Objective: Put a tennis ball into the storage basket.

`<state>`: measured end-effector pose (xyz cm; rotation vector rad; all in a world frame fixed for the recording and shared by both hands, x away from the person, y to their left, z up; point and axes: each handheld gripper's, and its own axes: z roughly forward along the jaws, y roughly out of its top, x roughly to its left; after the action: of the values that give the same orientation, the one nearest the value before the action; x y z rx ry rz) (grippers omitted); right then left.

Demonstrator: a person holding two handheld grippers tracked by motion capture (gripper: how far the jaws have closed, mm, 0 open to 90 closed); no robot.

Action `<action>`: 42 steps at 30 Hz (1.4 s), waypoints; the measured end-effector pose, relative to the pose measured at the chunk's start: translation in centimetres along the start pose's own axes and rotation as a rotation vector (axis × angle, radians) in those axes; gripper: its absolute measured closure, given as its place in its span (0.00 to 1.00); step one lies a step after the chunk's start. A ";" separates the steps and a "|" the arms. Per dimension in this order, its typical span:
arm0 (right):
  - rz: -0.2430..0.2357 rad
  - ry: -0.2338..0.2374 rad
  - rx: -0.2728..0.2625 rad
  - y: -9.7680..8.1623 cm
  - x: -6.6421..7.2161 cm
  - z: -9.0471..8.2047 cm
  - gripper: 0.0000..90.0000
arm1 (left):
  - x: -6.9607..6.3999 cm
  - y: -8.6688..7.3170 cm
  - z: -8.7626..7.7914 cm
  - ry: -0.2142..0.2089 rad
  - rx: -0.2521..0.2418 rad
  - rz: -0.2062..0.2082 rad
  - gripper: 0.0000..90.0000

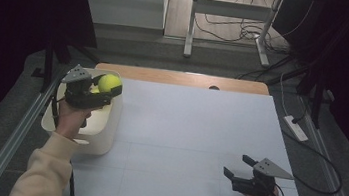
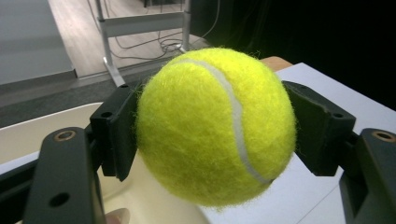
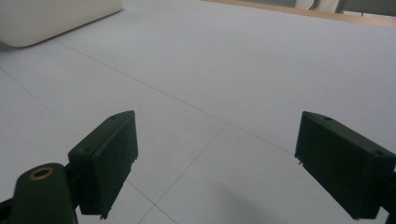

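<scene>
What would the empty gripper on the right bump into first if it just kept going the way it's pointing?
Probably nothing soon. The right gripper is open and points low across the bare white table. Farther along that line, off to one side, sits the cream tub; depth is hard to judge, so it may pass beside it.

A white rectangular table top [image 1: 197, 146] with a bare wooden far edge [image 1: 180, 78] stands on grey carpet, a white power strip [image 1: 295, 128] and black cables [image 1: 231, 29] lying beyond a grey metal frame [image 1: 230, 14].
</scene>
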<state>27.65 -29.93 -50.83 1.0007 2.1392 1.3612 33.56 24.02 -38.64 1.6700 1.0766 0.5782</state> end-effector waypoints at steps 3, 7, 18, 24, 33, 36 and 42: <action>0.000 0.000 0.000 0.0 0.0 0.0 0.15 | 0.5 -0.1 -0.2 0.014 0.005 -0.007 0.30; -0.001 0.002 -0.001 0.0 0.0 0.0 0.15 | 1.4 -0.3 -0.5 0.039 0.021 -0.016 0.30; -0.002 0.001 0.000 0.0 0.1 0.1 0.15 | 3.1 -0.7 -0.9 0.086 0.061 -0.029 0.29; -0.001 0.001 0.000 0.1 0.1 0.1 0.15 | 3.7 -0.8 -0.9 0.104 0.089 -0.030 0.29; 0.001 0.002 -0.001 0.0 0.0 0.0 0.15 | 4.7 -0.7 -0.7 0.131 0.144 -0.027 0.29; -0.001 0.002 -0.001 0.1 0.0 0.1 0.15 | 4.9 -0.7 -0.7 0.136 0.157 -0.029 0.29; -0.001 0.003 0.000 0.1 0.0 0.1 0.15 | 5.5 -0.9 -0.4 0.148 0.193 -0.036 0.29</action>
<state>27.71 -29.84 -50.83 0.9986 2.1412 1.3631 35.55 29.07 -40.02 1.7915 1.3022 0.5974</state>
